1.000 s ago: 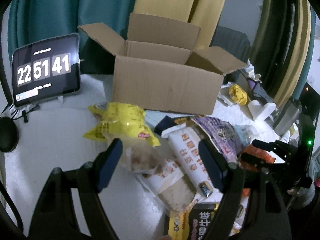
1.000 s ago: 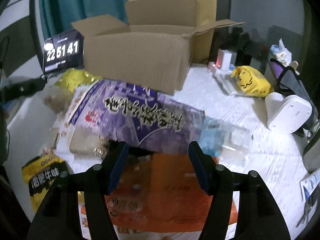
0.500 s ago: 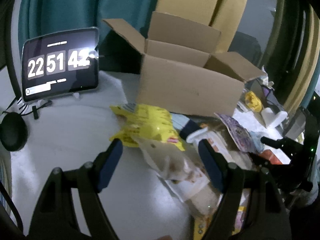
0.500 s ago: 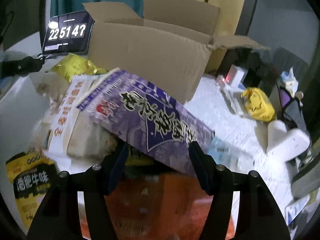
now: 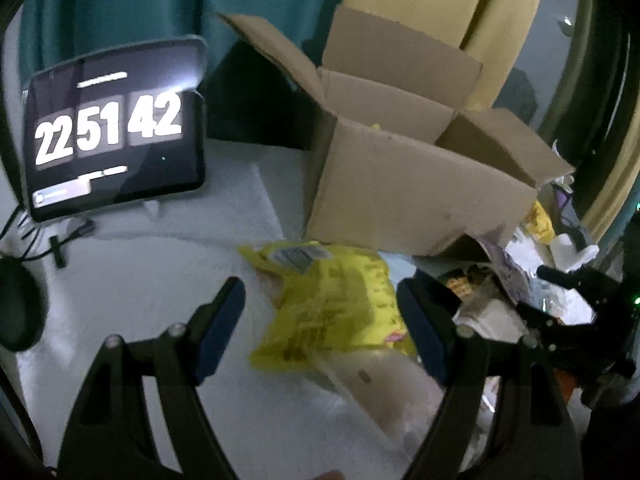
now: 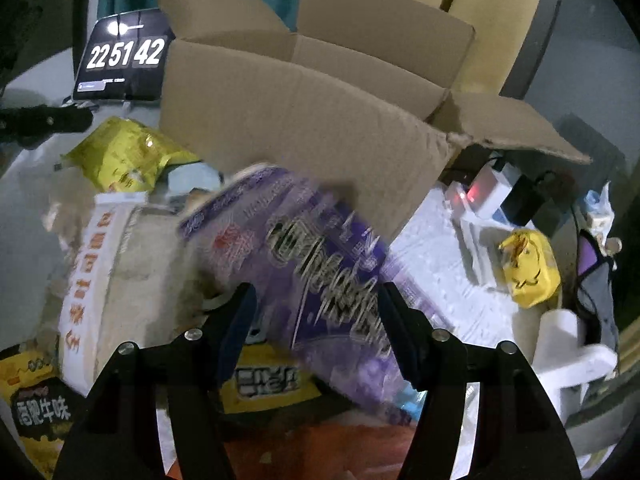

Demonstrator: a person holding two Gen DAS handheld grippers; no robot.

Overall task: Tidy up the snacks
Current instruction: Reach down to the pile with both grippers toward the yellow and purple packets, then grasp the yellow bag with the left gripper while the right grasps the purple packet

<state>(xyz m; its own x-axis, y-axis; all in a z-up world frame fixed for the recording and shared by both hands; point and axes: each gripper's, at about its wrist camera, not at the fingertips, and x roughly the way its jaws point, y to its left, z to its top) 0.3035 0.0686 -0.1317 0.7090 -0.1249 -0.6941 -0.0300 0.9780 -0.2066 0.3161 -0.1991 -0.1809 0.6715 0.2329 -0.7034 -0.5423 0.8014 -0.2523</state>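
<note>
The left gripper (image 5: 320, 320) hangs with its blue-padded jaws wide apart above the crinkled yellow snack bag (image 5: 332, 300), which lies flat on the white table (image 5: 140, 300); the pads flank the bag but press on nothing. Under the bag's near edge lies a pale, clear-wrapped packet (image 5: 392, 384), blurred.

The right gripper (image 6: 318, 322) likewise stands parted, empty, its fingers framing the large purple foil packet with silver lettering (image 6: 320, 272), which leans on the heap and reaches up to the box's front wall. Around it lie a long cream packet with an orange-lettered white strip (image 6: 120, 272), a yellow-and-black packet (image 6: 268, 384) under the purple one, and an orange wrapper (image 6: 320, 448) nearest the camera.

Beyond the heap stands the open brown cardboard box (image 5: 412, 196), flaps spread, with a trace of yellow just showing inside. A dark tablet showing a clock (image 5: 112, 136) is propped to its left.

The step in hand looks like the approach for a pick: neither tool has closed on a snack yet. Next, each would need to come down and clamp on its packet; the foil is slippery and puffy, so a grip near an edge seam seems wise before lifting it over the box wall.
</note>
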